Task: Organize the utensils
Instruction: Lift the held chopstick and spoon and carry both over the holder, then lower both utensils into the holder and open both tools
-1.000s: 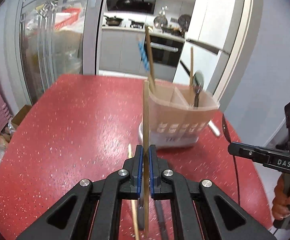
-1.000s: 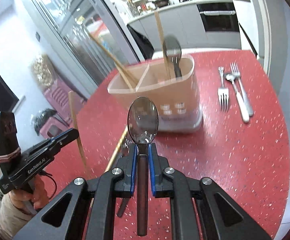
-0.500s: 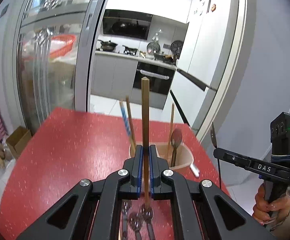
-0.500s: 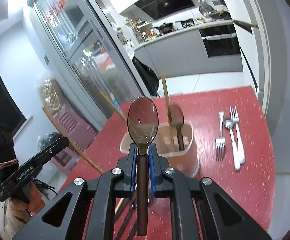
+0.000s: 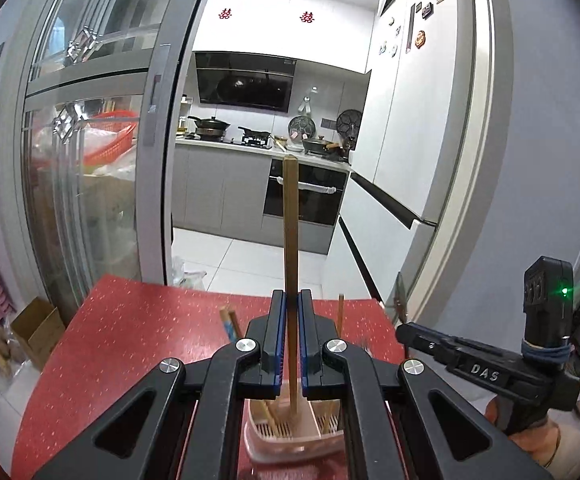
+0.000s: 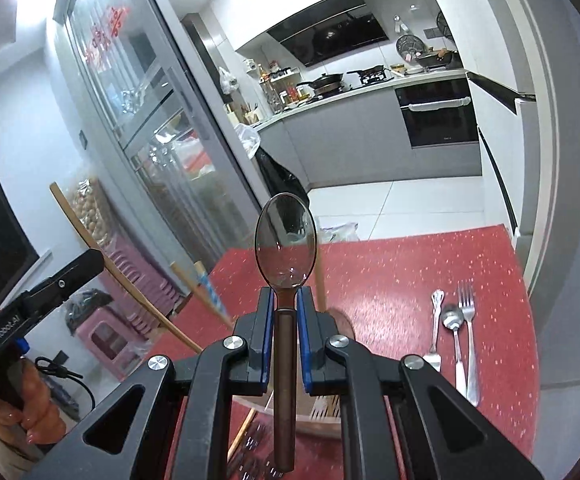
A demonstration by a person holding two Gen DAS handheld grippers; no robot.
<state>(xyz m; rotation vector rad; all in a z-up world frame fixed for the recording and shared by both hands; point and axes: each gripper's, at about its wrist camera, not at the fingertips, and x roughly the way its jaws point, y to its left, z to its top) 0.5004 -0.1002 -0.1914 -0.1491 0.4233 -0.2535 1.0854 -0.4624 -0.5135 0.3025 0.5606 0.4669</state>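
Observation:
My left gripper (image 5: 290,300) is shut on a wooden chopstick (image 5: 290,232) held upright, its lower end inside the pink divided utensil holder (image 5: 294,446) right below the jaws. My right gripper (image 6: 285,298) is shut on a spoon with a dark handle (image 6: 285,240), bowl up, above the holder's rim (image 6: 318,426). Other chopsticks (image 5: 229,322) stand in the holder. The right gripper (image 5: 404,330) shows at the right of the left wrist view; the left gripper (image 6: 93,258) with its chopstick shows at the left of the right wrist view.
The red speckled table (image 5: 129,340) lies below. Two forks and a spoon (image 6: 456,340) lie on it at the right. A glass sliding door (image 5: 89,200) stands left, a white fridge (image 5: 410,140) right, the kitchen counter (image 5: 257,146) behind.
Both grippers have risen and moved over the holder, which has dropped to the bottom of both views. The chopstick's lower end now reaches into the holder. Both grips are unchanged.

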